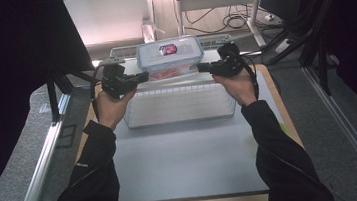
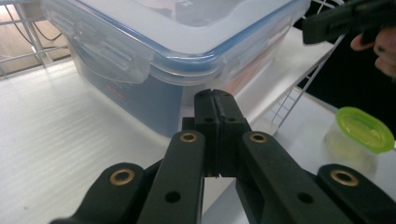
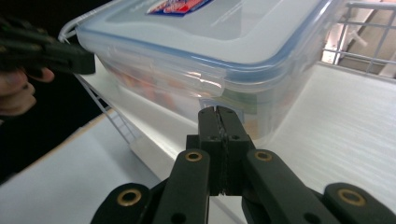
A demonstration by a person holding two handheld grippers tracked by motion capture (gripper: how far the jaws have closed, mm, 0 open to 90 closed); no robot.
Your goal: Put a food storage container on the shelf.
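A clear plastic food box [image 1: 170,56] with a blue-sealed lid and a red and blue label stands on a white wire rack [image 1: 177,105]. Something orange shows through its wall. My left gripper [image 1: 143,76] is at the box's left side, its jaws shut with nothing between them. In the left gripper view its tips [image 2: 214,95] point at the box's [image 2: 154,51] lower wall under a lid clip. My right gripper [image 1: 202,68] is at the right side, also shut and empty. Its tips [image 3: 218,112] sit just below a clip of the box [image 3: 210,51]. Whether either gripper touches the wall I cannot tell.
A small tub with a green lid [image 2: 362,130] stands on the table beside the rack. The rack has low wire walls [image 3: 355,42] around its white shelf. Cables and a metal stand [image 1: 217,6] lie beyond the table. Black curtains hang at both sides.
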